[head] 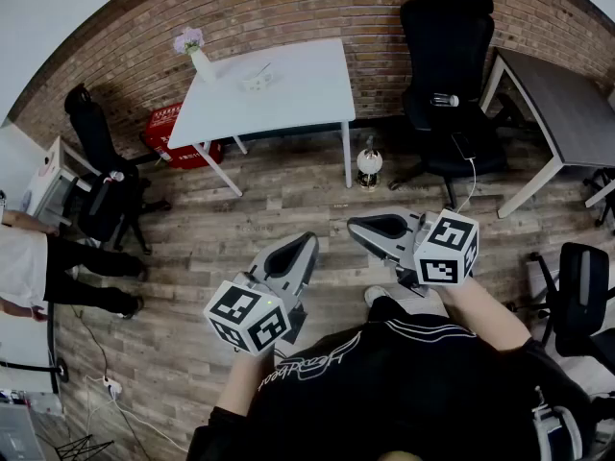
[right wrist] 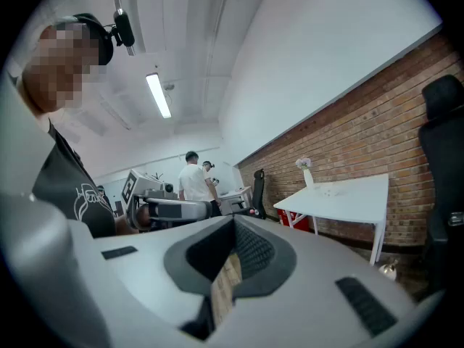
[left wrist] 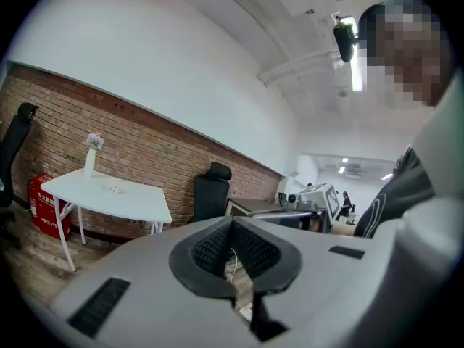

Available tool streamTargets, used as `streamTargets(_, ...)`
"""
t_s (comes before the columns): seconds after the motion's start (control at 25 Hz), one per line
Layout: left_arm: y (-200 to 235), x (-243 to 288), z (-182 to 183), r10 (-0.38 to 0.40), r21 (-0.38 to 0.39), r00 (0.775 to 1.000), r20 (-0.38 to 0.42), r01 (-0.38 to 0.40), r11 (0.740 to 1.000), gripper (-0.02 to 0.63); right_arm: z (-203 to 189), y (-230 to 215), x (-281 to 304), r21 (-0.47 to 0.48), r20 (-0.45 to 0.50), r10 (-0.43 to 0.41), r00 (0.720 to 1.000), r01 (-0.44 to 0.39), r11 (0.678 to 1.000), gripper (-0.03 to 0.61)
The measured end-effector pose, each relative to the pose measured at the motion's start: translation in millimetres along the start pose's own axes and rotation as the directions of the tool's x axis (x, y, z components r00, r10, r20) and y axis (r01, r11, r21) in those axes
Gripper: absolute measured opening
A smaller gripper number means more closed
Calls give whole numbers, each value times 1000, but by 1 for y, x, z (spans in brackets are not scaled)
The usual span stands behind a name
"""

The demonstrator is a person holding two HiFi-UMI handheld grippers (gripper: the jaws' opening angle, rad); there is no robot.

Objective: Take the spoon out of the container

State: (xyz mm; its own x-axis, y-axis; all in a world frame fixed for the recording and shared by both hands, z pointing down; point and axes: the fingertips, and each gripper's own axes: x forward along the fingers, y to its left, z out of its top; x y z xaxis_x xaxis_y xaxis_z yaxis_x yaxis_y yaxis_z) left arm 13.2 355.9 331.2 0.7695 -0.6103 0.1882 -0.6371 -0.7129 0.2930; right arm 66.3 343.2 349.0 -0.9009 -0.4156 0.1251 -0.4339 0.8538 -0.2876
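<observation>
**Both grippers closed and empty; container on the far bench**

1. Left gripper (head: 306, 241): the jaws are closed tip to tip. The ribbed black pads (left wrist: 210, 249) form a narrow V with only a thin slit between them. Nothing sits in the slit; wood-plank floor (head: 288, 195) shows through it.
2. Right gripper (head: 357, 227): the jaws are fully closed, with nothing between the pads. The shell is smooth grey plastic, and the pad faces are finely ridged.
3. Both grippers are held close to the person's body, side by side above the floor. They touch nothing and are well apart from the bench.
4. Task items: the container (head: 256, 81) is a small, pale, round vessel. It stands on the flat white bench (head: 307, 94) against the brick wall (head: 288, 8). A thin pale spoon (head: 264, 68) slants up out of it.
5. A slim white vase (head: 202, 63) with lilac flowers stands near the container, towards the bench's left corner.
6. A black high-backed office chair (head: 452, 56) stands to the right of the bench.
</observation>
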Motion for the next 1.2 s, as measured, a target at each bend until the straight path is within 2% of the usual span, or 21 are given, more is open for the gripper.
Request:
streamTargets(0.32, 10, 11, -2, 5, -18, 1000, -11, -5, 1000, 5, 1, -11, 3, 10, -4, 4, 1000, -4, 1000, -4)
streamTargets(0.56, 20, 28, -4, 14, -35, 1000, -22, -15, 999, 5, -1, -35, 2, 35, -13, -4, 1000, 4, 999, -5)
streamTargets(0.84, 46, 65, -6, 49, -64, 998, -33, -51, 997, 4, -1, -91, 5, 96, 10, -8, 1000, 7, 995, -3)
streamTargets(1.2, 85, 141, 24, 128, -104, 992, -15, -129, 986, 4, 29, -172, 11, 98, -19, 95, 995, -93, 991, -3)
